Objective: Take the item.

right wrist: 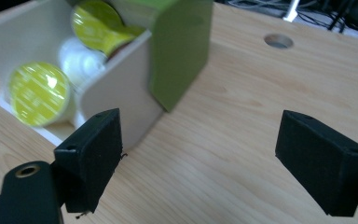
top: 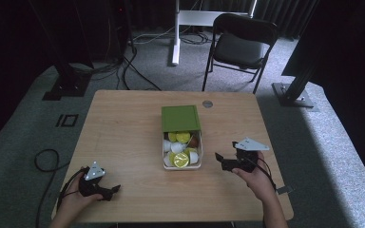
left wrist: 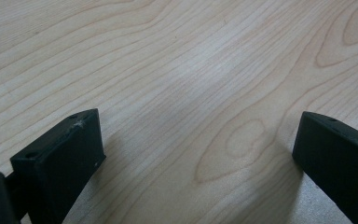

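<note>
**Hovering beside an open box of capsules, jaws wide**

Spanning the high view: a pale wooden table (top: 123,123), grain running across it, a round cable hole (top: 207,103) near its far edge. Beyond, on grey carpet, a black folding chair (top: 240,45).

Sitting at the table's middle: a white box (top: 181,165) with its green lid (top: 180,118) slid back over the far half, leaving the near half uncovered. Packed inside, round capsules (top: 181,159), some yellow-green on top, others white, one brownish at the right wall.

Held just right of the box, close to its near corner but not touching: the right gripper (top: 220,158), jaws spread wide and grasping nothing. Seen between those jaws in the right gripper view, bare wood, with the box wall (right wrist: 116,93) and lid edge (right wrist: 179,51) to the left.

Resting near the table's front left corner, well apart from the box: the left gripper (top: 116,189), likewise spread and empty, bare tabletop (left wrist: 191,93) between its jaws.
</note>
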{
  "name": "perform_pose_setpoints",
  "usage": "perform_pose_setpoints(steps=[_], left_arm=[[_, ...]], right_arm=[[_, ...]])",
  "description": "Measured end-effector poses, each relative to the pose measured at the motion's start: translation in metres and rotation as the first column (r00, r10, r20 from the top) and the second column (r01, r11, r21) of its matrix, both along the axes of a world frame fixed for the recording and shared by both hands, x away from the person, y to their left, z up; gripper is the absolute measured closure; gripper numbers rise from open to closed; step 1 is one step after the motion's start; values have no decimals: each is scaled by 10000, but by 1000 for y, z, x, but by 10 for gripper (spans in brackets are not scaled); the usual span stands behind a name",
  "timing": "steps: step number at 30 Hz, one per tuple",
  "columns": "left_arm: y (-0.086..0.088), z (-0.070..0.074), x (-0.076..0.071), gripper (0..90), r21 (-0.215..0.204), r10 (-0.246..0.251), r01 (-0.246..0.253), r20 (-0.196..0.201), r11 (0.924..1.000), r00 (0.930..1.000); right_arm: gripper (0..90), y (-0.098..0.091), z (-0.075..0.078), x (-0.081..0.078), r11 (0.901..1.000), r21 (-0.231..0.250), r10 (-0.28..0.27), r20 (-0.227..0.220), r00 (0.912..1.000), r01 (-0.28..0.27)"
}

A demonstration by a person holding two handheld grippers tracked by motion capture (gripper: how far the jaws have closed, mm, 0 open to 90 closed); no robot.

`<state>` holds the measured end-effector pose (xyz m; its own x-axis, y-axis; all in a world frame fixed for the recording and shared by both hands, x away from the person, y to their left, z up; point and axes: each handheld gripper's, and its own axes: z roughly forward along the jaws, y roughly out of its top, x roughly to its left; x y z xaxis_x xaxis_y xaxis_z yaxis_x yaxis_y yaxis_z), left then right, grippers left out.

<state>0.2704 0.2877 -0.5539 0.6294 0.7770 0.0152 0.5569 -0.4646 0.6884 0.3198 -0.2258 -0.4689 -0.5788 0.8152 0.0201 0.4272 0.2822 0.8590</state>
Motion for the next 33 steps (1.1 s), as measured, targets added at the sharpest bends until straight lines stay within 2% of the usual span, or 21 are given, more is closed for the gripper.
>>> perform_pose_setpoints(steps=[10,18,33], left_arm=[[0,0,0,28,-2,2,-2,0,10000,10000],[0,0,0,27,-4,1,-1,1,10000,10000],[0,0,0,28,9,-10,10,-3,10000,10000]], right_arm=[[145,30,14,3,9957,241,893,224,9958,-898],[145,54,18,4,9881,288,1502,333,9881,-1511],[146,94,8,3,9695,186,2440,206,9696,-2444]])
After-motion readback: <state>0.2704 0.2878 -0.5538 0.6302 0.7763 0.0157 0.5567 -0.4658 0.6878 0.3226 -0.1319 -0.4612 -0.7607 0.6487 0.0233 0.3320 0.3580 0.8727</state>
